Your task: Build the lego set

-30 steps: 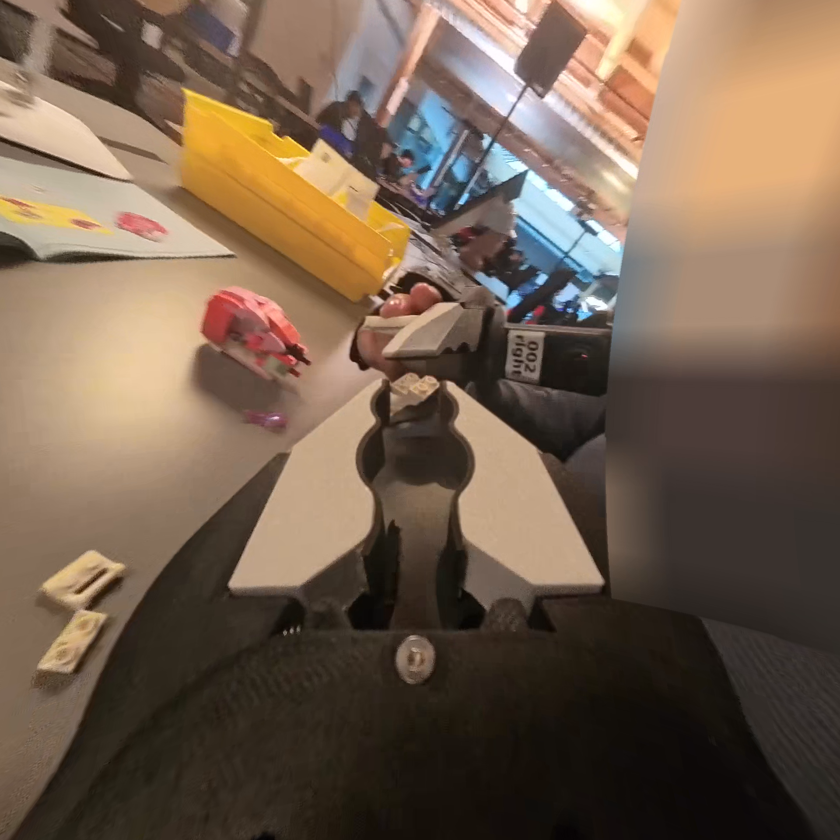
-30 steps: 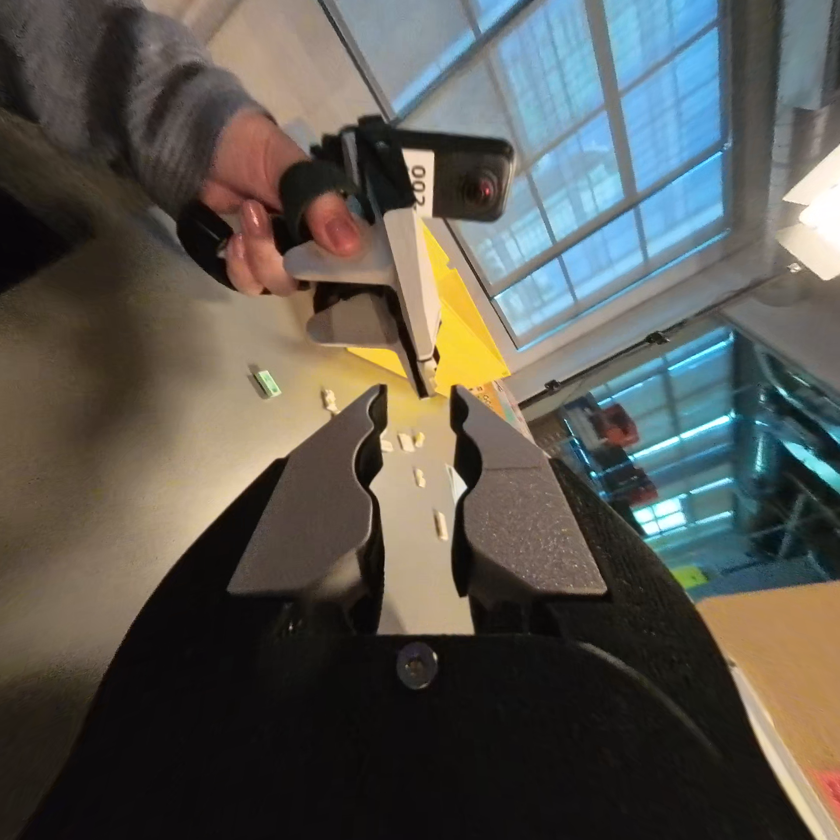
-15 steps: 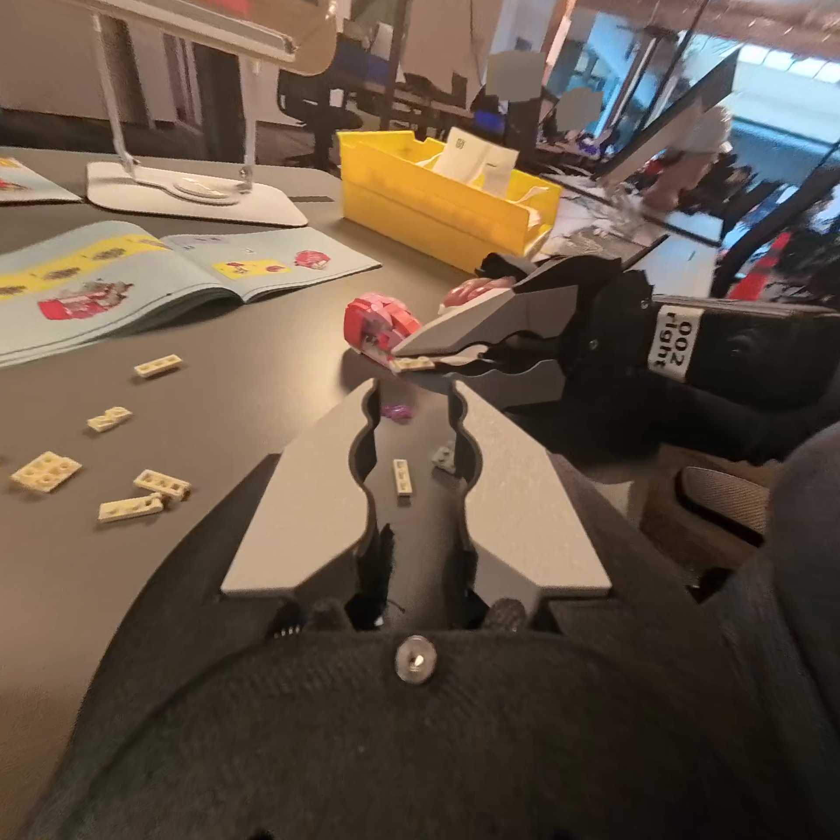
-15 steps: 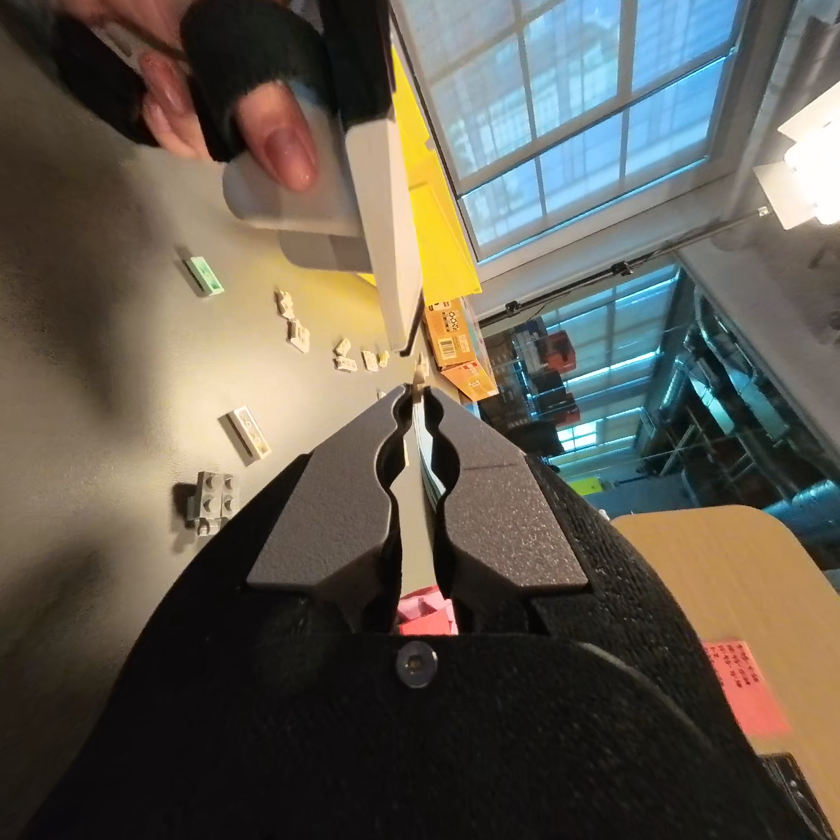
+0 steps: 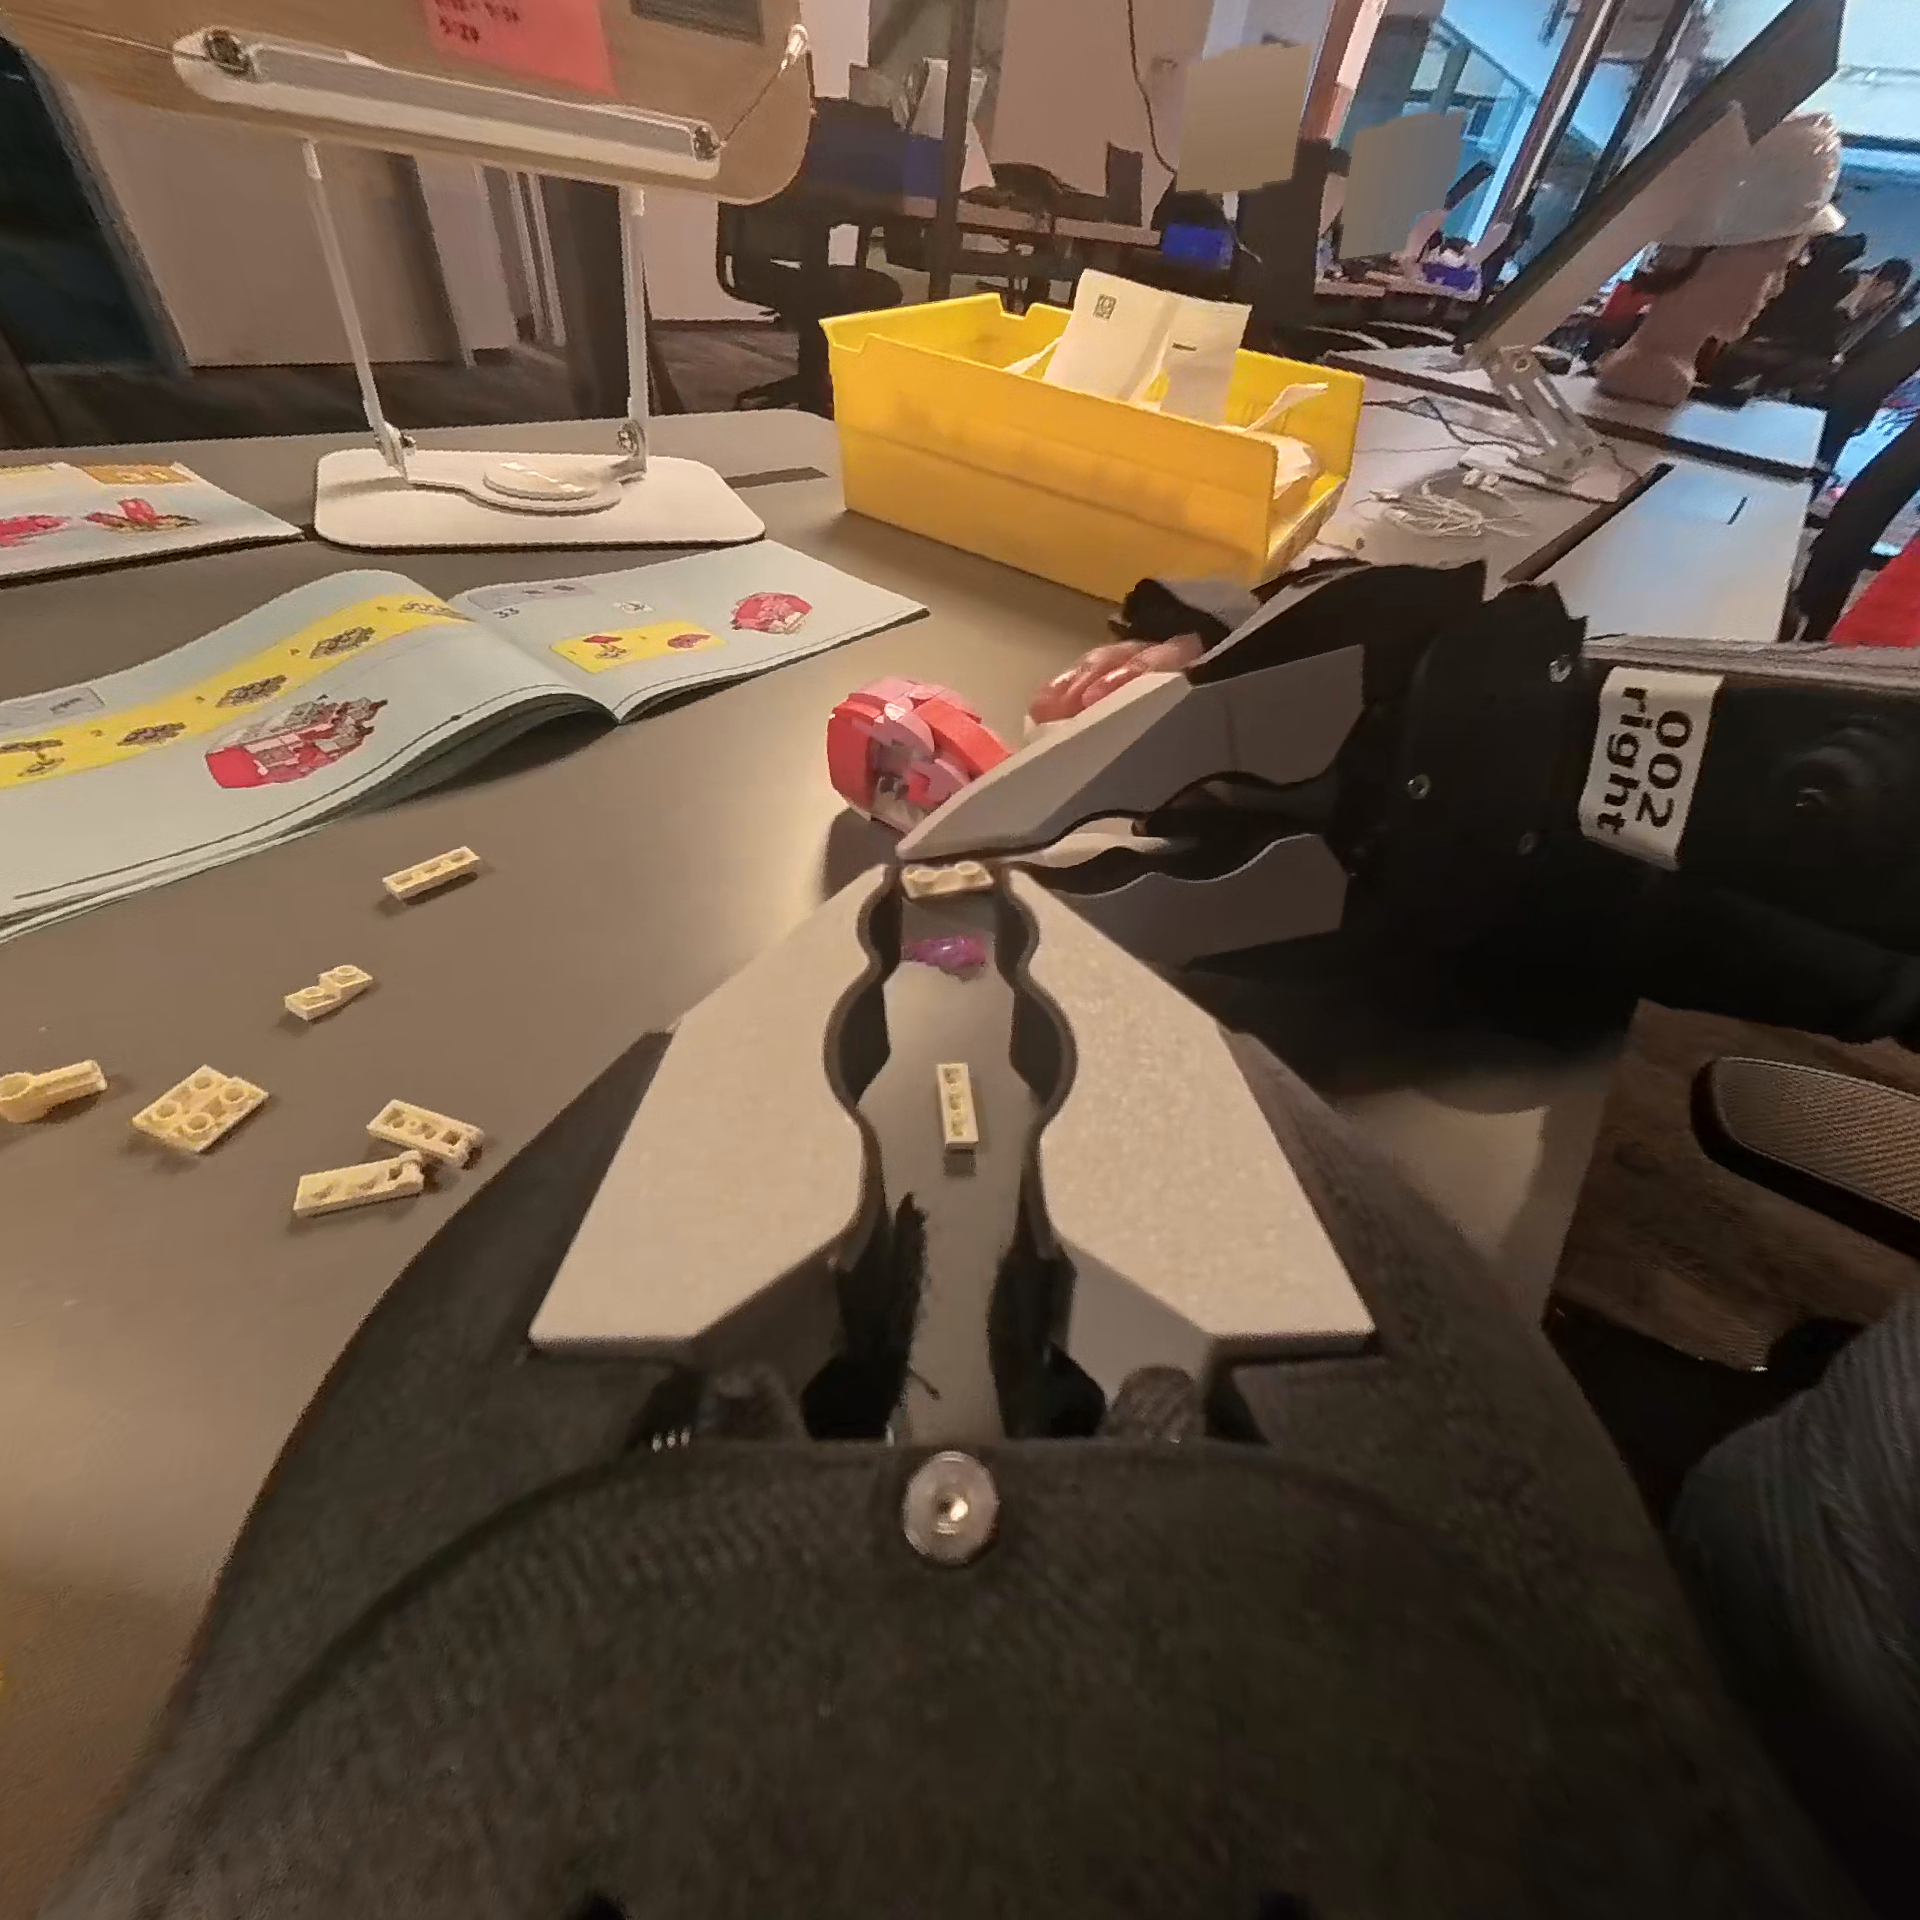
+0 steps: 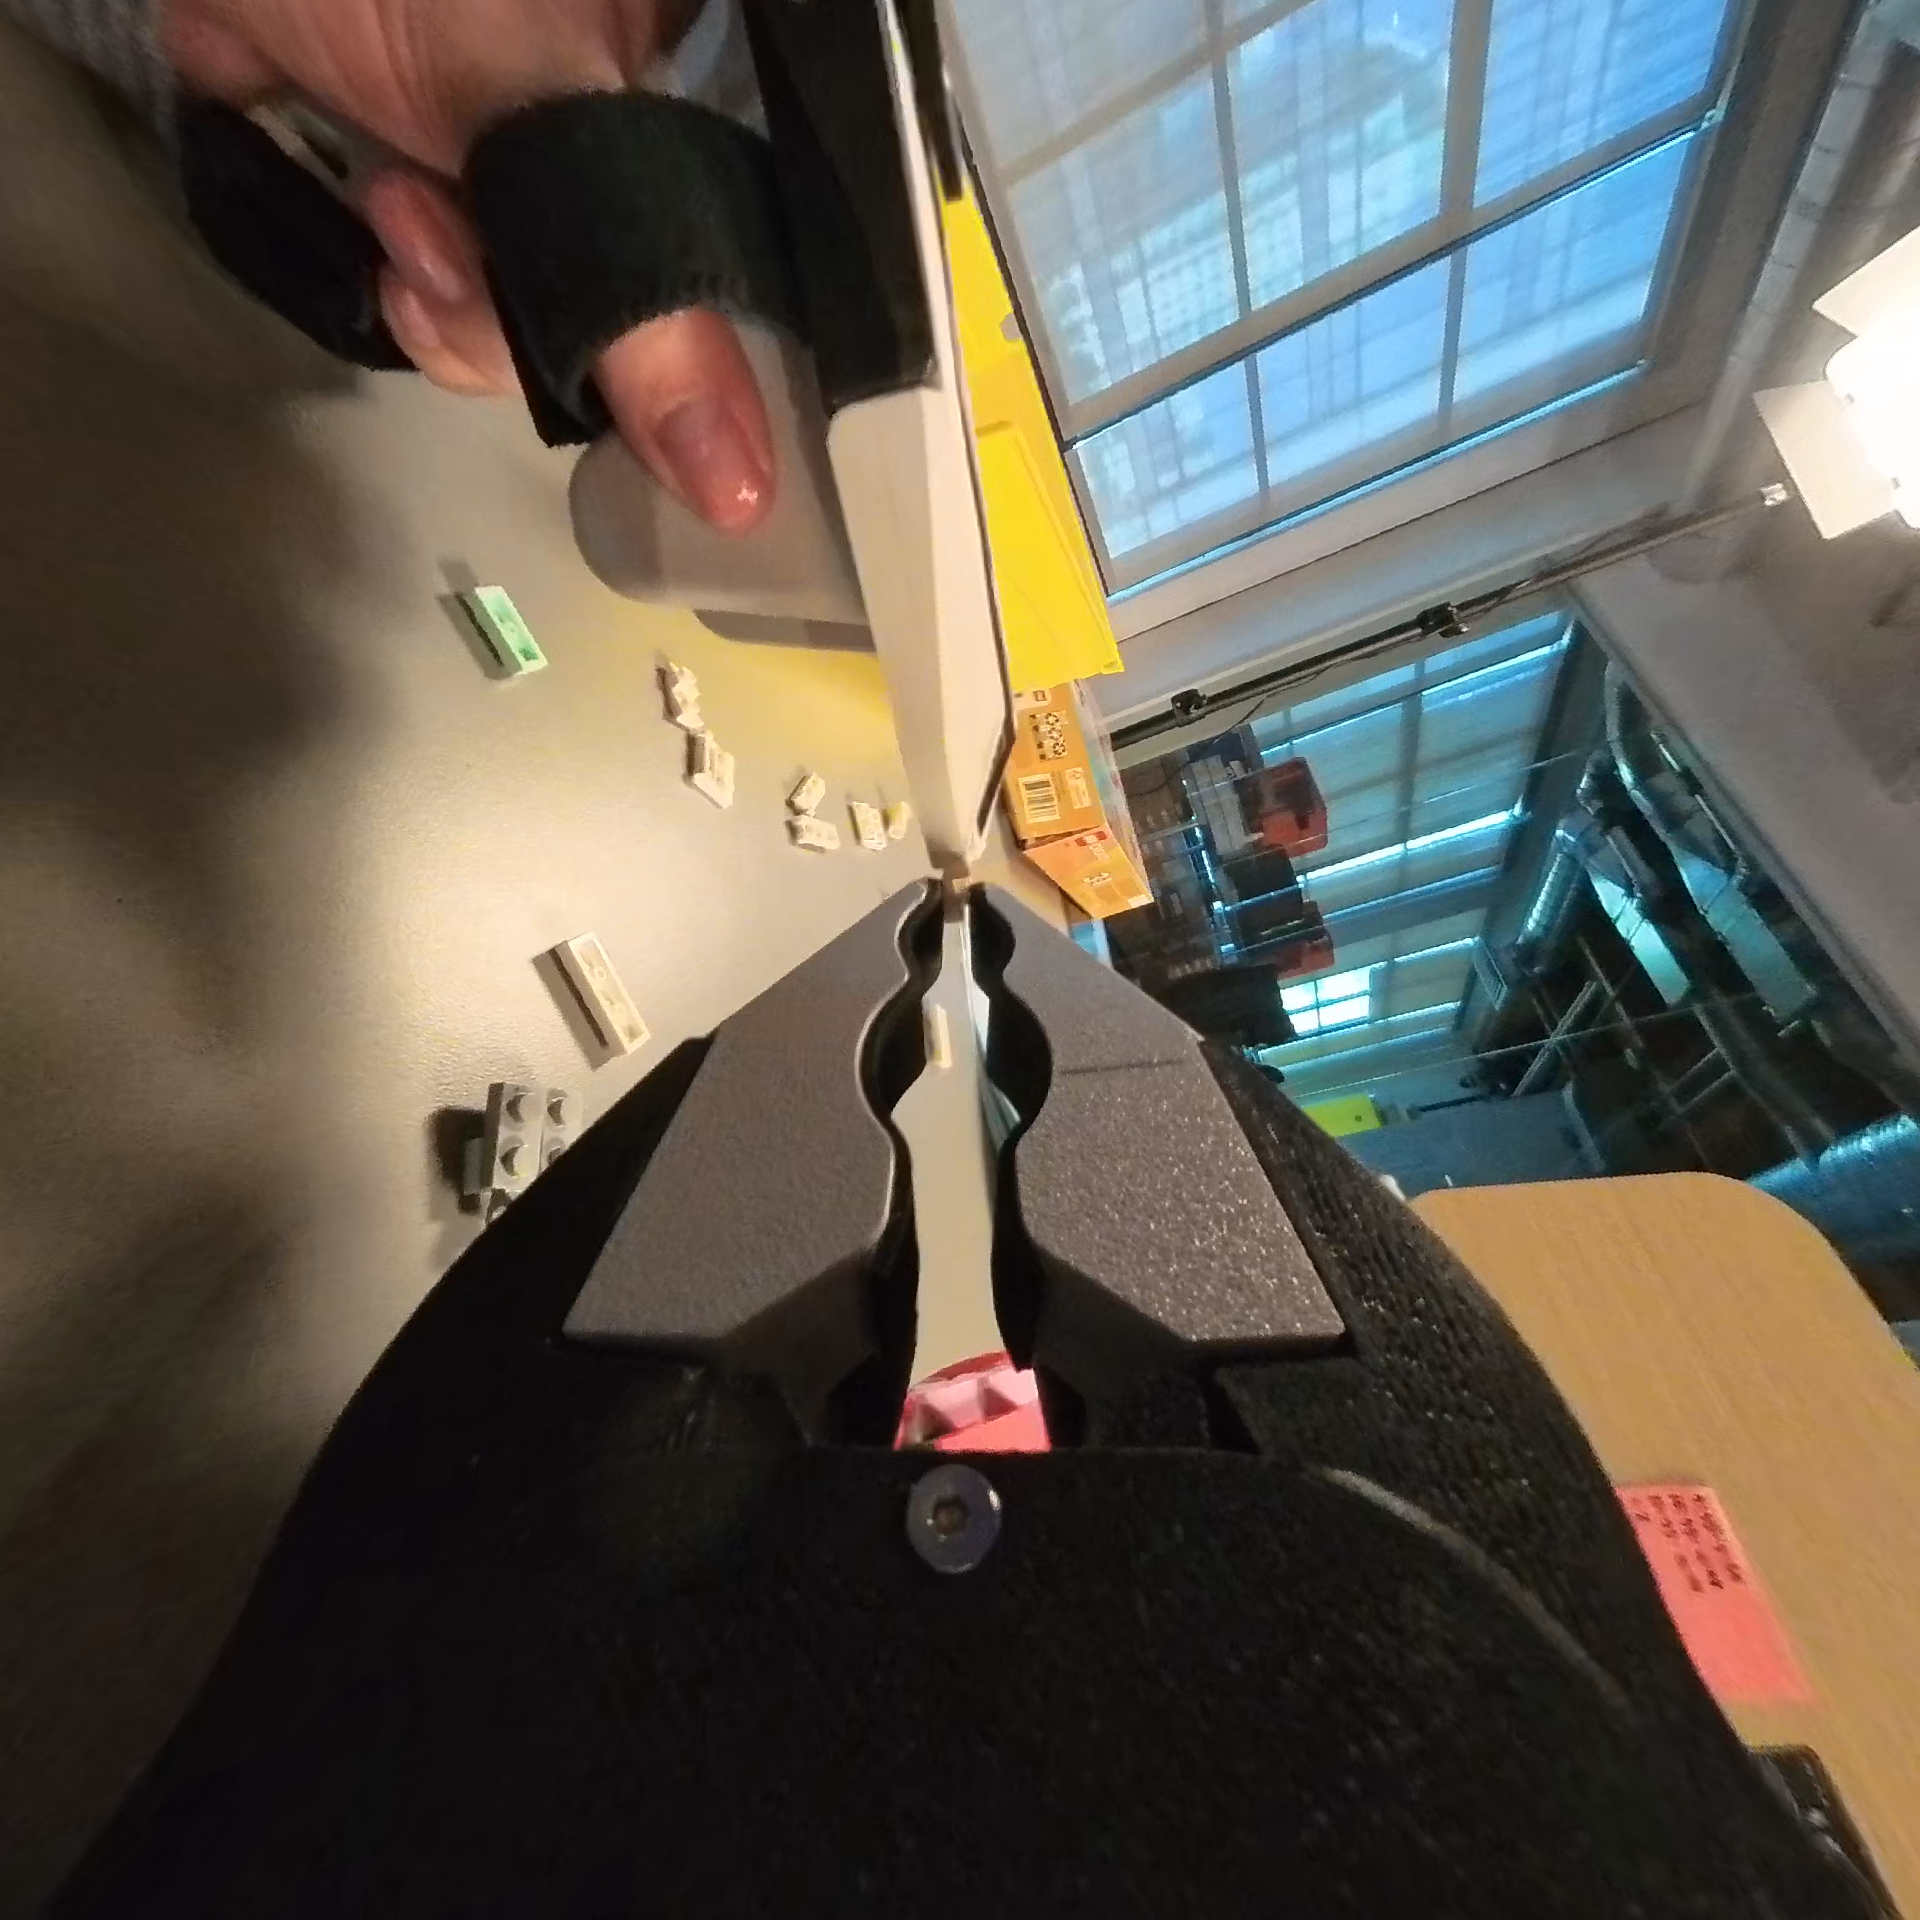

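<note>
Scattered at far left on the dark table (image 5: 644, 831): loose tan pieces (image 5: 197, 1107), well apart from both tools. Behind them, an open instruction booklet (image 5: 416, 707) and a white stand base (image 5: 520, 499).

At centre, left gripper (image 5: 943, 889) raised above the tabletop, fingertips clenched end to end on a small tan plate (image 5: 943, 881). Seen through the gap below: a purple bit (image 5: 943, 951) and another tan strip (image 5: 958, 1101), both lying on the table, neither touched. Just beyond the tips, a red-and-pink brick model (image 5: 914, 748); farther back, a yellow bin (image 5: 1091, 457).

From the right, right gripper (image 5: 920, 857) reaching in crosswise, pinched almost fully together on the same tan plate, upper tip pressed on its studded top; lower pad hidden behind the left finger.

Risky, by the look of it: two grips on one tiny part, with very little of it held in either. Could twist or pop out if either hand tilts or pulls off-axis. Could drop and get lost among the look-alike pieces beneath. Could also knock the model aside, given how near the right tips sit.
</note>
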Available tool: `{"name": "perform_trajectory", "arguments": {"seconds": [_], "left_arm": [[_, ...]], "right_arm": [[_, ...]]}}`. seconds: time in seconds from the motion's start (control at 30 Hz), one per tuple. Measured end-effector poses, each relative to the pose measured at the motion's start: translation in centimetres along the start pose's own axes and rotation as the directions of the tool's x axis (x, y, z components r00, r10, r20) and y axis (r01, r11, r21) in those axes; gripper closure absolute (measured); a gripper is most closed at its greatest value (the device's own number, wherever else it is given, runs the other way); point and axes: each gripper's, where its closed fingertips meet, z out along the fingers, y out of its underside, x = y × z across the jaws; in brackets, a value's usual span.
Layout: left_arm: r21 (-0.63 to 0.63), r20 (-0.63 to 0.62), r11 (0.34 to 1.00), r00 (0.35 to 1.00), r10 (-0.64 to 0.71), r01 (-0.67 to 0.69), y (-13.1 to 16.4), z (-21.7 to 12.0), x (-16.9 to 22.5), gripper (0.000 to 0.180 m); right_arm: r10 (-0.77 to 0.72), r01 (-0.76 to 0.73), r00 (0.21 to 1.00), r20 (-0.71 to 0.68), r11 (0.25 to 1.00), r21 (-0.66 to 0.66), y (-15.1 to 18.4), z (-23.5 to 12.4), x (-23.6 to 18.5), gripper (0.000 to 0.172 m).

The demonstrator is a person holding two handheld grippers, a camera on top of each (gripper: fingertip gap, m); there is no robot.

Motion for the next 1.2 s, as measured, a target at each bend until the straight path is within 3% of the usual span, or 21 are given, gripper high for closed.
{"name": "perform_trajectory", "arguments": {"seconds": [0.2,0.27,0.37,0.47,0.63,0.87,0.97,1.13,1.2], "left_arm": [[-0.019,-0.026,1.0,1.0,0.008,-0.008,0.2,-0.5,0.2,0.164],[-0.041,-0.018,0.999,0.999,0.03,-0.03,0.4,-1.0,-0.2,0.164],[-0.062,-0.046,0.997,0.998,0.052,-0.055,0.7,-1.9,-0.1,0.164],[-0.09,-0.082,0.993,0.994,0.074,-0.081,1.3,-2.6,0.2,0.165],[-0.168,-0.118,0.982,0.991,0.071,-0.09,2.4,-3.1,0.6,0.164],[-0.183,-0.228,0.979,0.973,0.043,-0.086,2.9,-2.9,2.4,0.164],[-0.194,-0.287,0.98,0.958,-0.009,-0.049,2.9,-2.7,3.6,0.164],[-0.14,-0.415,0.99,0.906,-0.085,0.028,1.7,-2.5,5.9,0.165],[-0.119,-0.453,0.991,0.885,-0.108,0.061,1.1,-2.4,6.4,0.165]], "right_arm": [[0.108,-0.111,0.992,0.067,0.993,0.049,-0.5,-0.4,-0.3,0.167],[0.217,-0.231,0.959,0.181,0.971,0.057,-0.4,-1.0,-0.7,0.158],[0.434,-0.476,0.762,0.48,0.878,-0.039,-0.5,-2.7,-2.8,0.162],[0.584,-0.597,0.558,0.589,0.776,-0.204,0.0,-3.8,-4.1,0.147],[0.655,-0.573,0.431,0.621,0.73,-0.372,1.5,-4.5,-6.3,0.141],[0.646,-0.528,0.434,0.628,0.747,-0.405,2.2,-4.5,-7.3,0.156],[0.61,-0.567,0.474,0.634,0.763,-0.311,1.1,-4.4,-5.9,0.157],[0.58,-0.723,0.372,0.724,0.67,-0.165,-3.1,-5.9,-3.0,0.157],[0.573,-0.73,0.374,0.729,0.667,-0.15,-3.4,-6.1,-2.5,0.157]]}}
